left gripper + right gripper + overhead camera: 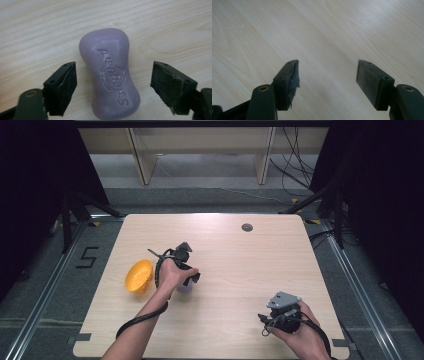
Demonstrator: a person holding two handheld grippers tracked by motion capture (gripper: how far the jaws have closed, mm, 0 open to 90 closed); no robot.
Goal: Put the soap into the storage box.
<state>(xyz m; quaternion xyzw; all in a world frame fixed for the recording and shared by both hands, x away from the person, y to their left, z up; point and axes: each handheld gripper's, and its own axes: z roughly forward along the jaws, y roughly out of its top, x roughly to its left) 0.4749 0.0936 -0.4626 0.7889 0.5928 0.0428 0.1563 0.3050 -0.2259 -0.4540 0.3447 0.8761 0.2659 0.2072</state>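
High view. My left hand-held gripper point(186, 279) was lowered over the soap point(183, 288), which lay flat on the surface point(240, 270) just right of the yellow bowl point(138, 276), the two apart. My right hand-held gripper point(283, 309) rested near the front right corner, well away from the work. I judged the grasp not yet made, and the lift and any placing still left.

Left gripper view. The soap point(111, 75) lay between my left hand-held gripper's point(113, 86) jaws, which stood apart, neither pad touching it. Its long axis ran roughly along the jaws' line of reach, tilted slightly, the embossed face up. The jaws would close across its narrow waist.

Right gripper view. My right hand-held gripper point(328, 82) stood with its jaws apart over bare surface point(287, 30), holding nothing.
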